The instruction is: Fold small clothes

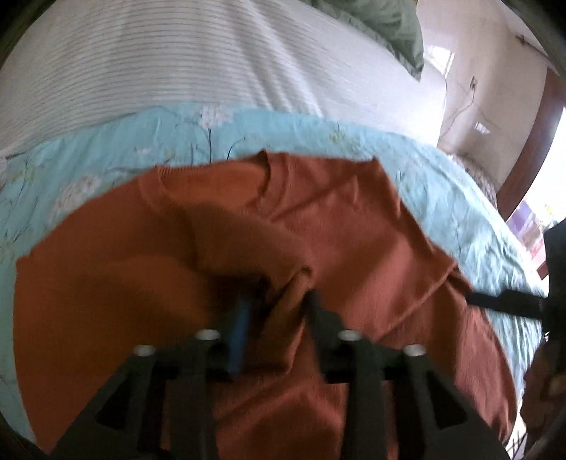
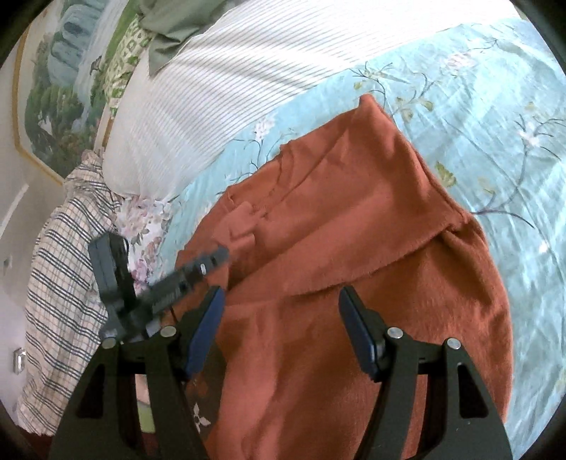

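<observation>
Left gripper (image 1: 276, 304) clamped on a bunched fold of the rust-orange garment (image 1: 353, 226), jaws pinched nearly together with cloth between them, lifting that fold over the rest of the garment. Right gripper (image 2: 281, 311) poised just above the same rust-orange garment (image 2: 353, 219), jaws spread wide, nothing held, blue pads (image 2: 357, 332) bare. Garment spread partly folded on the turquoise floral quilt (image 2: 477, 116), one flap doubled over its middle. Beyond the garment, past the quilt's edge, a white striped sheet (image 1: 177, 63). Farther off from the garment, a green pillow (image 1: 389, 24), a checked cloth (image 2: 63, 265) and a landscape painting (image 2: 56, 88).
</observation>
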Demonstrator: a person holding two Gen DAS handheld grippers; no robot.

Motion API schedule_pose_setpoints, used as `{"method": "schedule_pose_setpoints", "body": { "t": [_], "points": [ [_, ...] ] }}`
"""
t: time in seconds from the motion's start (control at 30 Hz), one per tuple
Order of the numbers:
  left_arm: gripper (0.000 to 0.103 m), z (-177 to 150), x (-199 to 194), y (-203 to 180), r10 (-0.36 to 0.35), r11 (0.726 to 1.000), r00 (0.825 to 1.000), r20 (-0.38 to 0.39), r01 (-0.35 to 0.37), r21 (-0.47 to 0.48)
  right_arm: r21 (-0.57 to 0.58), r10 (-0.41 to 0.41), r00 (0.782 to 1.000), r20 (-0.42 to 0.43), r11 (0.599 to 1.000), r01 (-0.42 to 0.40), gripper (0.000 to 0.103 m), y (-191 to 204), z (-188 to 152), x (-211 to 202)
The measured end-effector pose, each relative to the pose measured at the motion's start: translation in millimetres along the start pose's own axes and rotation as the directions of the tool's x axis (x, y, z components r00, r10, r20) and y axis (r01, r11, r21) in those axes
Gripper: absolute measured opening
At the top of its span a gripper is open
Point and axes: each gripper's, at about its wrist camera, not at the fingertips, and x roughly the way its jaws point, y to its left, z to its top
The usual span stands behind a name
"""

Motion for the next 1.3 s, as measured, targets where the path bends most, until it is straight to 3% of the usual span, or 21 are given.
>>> {"method": "schedule_pose_setpoints", "body": {
  "t": [0.03, 0.17, 0.23, 0.3, 0.37, 0.47, 0.53, 0.63, 0.67, 0.73, 0.8, 0.9, 0.93, 1.03, 1.1, 1.17, 1.3],
  "points": [
    [0.061, -6.3, -5.7, 0.9, 0.007, 1.0, 1.0, -0.002, -0.007, -0.002, -0.004, 0.009, 1.0, -0.002, 1.0, -0.009, 0.068, 1.0, 3.2, 3.5],
    [0.062, -37.7, -42.7, 14.1, 0.024, 0.999, 0.999, 0.024, -0.023, -0.036, -0.04, 0.075, 0.996, -0.054, 0.996, -0.077, 0.052, 15.5, 22.6, 31.9],
    [0.062, -54.6, -61.9, 27.5, 0.05, 0.996, 0.998, 0.035, -0.047, -0.072, -0.061, 0.083, 0.994, -0.077, 0.994, -0.088, 0.051, 25.1, 33.2, 50.2],
    [0.062, -72.5, -79.4, 46.7, 0.123, 0.985, 0.992, 0.041, -0.117, -0.123, -0.083, 0.088, 0.991, -0.102, 0.992, -0.096, 0.051, 35.5, 45.3, 71.9],
    [0.062, -90.1, -93.6, 71.4, 0.207, 0.96, 0.978, 0.037, -0.196, -0.2, -0.096, 0.089, 0.988, -0.129, 0.99, -0.102, 0.051, 43.6, 57.5, 95.6],
    [0.062, -110.0, -106.7, 107.5, 0.273, 0.918, 0.962, 0.02, -0.254, -0.305, -0.086, 0.083, 0.98, -0.179, 0.991, -0.1, 0.051, 45.3, 74.5, 135.5],
    [0.062, -120.1, -108.9, 125.8, 0.309, 0.89, 0.951, -0.003, -0.29, -0.352, -0.067, 0.092, 0.974, -0.206, 0.992, -0.108, 0.051, 42.7, 79.5, 154.9],
    [0.062, -127.5, -104.7, 142.1, 0.302, 0.871, 0.953, -0.031, -0.289, -0.396, -0.026, 0.122, 0.959, -0.254, 0.991, -0.133, 0.05, 40.2, 80.1, 180.6],
    [0.062, -127.4, -101.9, 144.4, 0.3, 0.868, 0.953, -0.037, -0.289, -0.404, -0.04, 0.111, 0.959, -0.26, 0.991, -0.126, 0.034, 42.3, 77.3, 185.0],
    [0.062, -125.7, -97.9, 147.7, 0.305, 0.863, 0.951, -0.047, -0.297, -0.409, -0.075, 0.068, 0.966, -0.25, 0.993, -0.089, 0.008, 46.4, 74.1, 183.3],
    [0.062, -119.5, -92.9, 146.8, 0.318, 0.861, 0.946, -0.054, -0.312, -0.4, -0.09, 0.064, 0.977, -0.203, 0.992, -0.084, 0.008, 51.6, 75.3, 166.3],
    [0.062, -107.9, -82.5, 138.7, 0.339, 0.863, 0.939, -0.055, -0.333, -0.379, -0.163, 0.032, 0.999, -0.033, 0.986, -0.037, 0.007, 67.7, 87.0, 112.3],
    [0.062, -105.0, -79.1, 137.1, 0.344, 0.864, 0.937, -0.057, -0.34, -0.371, -0.169, -0.001, 0.999, 0.046, 0.986, 0.009, 0.007, 69.1, 92.3, 87.1],
    [0.062, -99.8, -67.1, 133.2, 0.383, 0.854, 0.919, -0.093, -0.39, -0.345, -0.128, -0.128, 0.979, 0.156, 0.981, 0.149, 0.009, 57.6, 99.1, 52.1],
    [0.062, -99.4, -61.6, 135.8, 0.392, 0.843, 0.914, -0.11, -0.404, -0.356, -0.095, -0.186, 0.978, 0.098, 0.976, 0.195, 0.015, 36.7, 100.6, 52.6],
    [0.062, -100.0, -62.8, 137.6, 0.395, 0.836, 0.913, -0.106, -0.405, -0.369, -0.009, -0.164, 0.985, 0.061, 0.986, 0.165, 0.015, 7.4, 95.4, 52.6],
    [0.062, -101.8, -69.6, 148.0, 0.415, 0.813, 0.904, -0.104, -0.42, -0.404, 0.063, -0.187, 0.981, 0.045, 0.981, 0.184, 0.015, -23.6, 84.7, 50.6]
  ]
}}
